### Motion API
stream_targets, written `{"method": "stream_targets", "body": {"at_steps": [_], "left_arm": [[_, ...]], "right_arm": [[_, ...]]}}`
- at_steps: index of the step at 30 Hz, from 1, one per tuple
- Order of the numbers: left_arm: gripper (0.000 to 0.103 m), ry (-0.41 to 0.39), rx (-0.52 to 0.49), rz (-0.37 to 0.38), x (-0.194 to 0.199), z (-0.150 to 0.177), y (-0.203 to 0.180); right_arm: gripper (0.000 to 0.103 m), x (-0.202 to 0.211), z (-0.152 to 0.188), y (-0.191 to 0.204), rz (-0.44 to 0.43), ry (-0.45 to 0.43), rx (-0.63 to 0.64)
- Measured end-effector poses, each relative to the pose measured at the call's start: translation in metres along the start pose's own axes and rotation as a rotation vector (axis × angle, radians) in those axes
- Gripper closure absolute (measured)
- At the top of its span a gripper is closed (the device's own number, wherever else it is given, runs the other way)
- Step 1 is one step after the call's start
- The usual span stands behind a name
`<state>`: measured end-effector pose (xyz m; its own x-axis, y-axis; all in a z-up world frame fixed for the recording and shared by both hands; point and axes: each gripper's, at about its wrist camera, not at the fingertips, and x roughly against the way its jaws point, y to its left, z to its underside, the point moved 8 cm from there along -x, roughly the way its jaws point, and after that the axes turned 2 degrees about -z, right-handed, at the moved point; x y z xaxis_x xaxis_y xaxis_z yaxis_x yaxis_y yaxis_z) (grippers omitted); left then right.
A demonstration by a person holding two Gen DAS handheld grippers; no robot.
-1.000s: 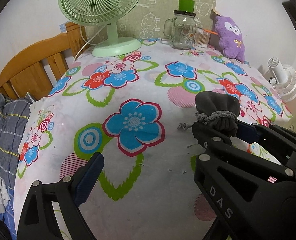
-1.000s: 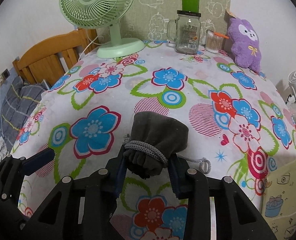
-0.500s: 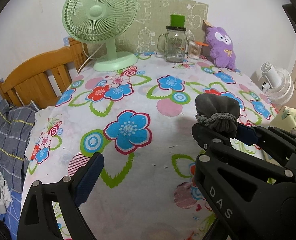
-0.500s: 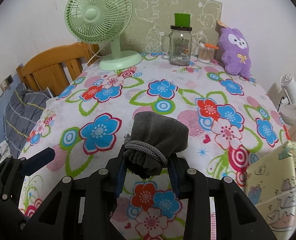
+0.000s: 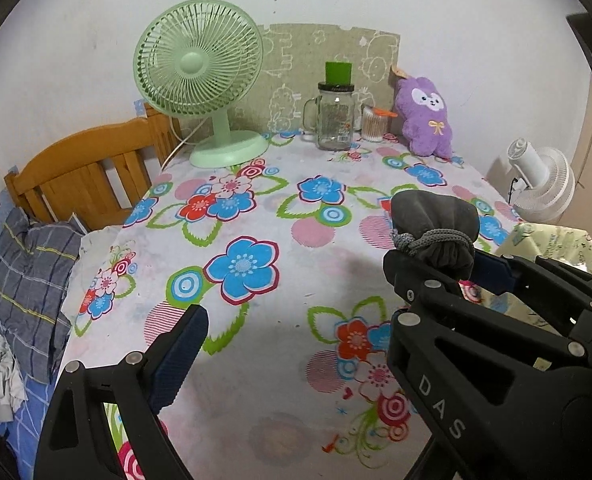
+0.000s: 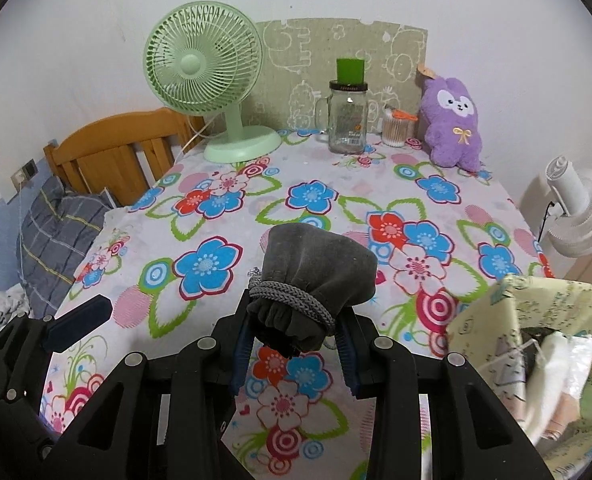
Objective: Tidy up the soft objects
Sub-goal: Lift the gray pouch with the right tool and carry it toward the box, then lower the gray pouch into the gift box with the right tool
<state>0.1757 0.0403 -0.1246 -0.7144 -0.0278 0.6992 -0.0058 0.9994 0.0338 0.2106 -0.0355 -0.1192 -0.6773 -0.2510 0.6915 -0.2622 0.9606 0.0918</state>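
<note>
**Grey pouch held above the flowered desk**

The desk [image 6: 436, 200] fills both views under a cloth printed with blue and red flowers. A wooden headboard [image 6: 112, 152] and a plaid pillow [image 6: 56, 232] lie at 9 o'clock. At 12 o'clock in the right wrist view stands a pale green fan [image 6: 204, 72], with a glass mug jar [image 6: 348, 120] under a green lid beside it (its label is too small to read). A purple plush toy [image 6: 454, 124] sits at 1 o'clock, a white fan [image 6: 580, 216] at 3 o'clock off the desk edge. At 4 o'clock an open patterned box [image 6: 536, 344] shows pale contents.

The right gripper [image 6: 296, 344] has its jaws pressed onto the gathered neck of a grey drawstring pouch [image 6: 320, 264], just below the wound cord; the body bulges forward past the fingertips, clear of the cloth.

The left gripper [image 5: 296, 328] has jaws spread wide and holds nothing; the pouch [image 5: 436, 216] sits at 2 o'clock beyond its right finger, which reads "DAS".
</note>
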Motion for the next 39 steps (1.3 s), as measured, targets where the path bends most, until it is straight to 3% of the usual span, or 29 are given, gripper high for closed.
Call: {"method": "stream_targets", "body": {"at_steps": [22,39], "left_arm": [[0.01,-0.123,-0.036,0.014,0.075,-0.022,-0.047],[0.01,-0.158,-0.082,0.073,0.088,-0.026,-0.105]], "right_arm": [[0.063,0.09,-0.015,-0.032,0.026,-0.122,-0.006],[0.063,0.126,-0.003,-0.085,0.092,-0.165,-0.046]]}}
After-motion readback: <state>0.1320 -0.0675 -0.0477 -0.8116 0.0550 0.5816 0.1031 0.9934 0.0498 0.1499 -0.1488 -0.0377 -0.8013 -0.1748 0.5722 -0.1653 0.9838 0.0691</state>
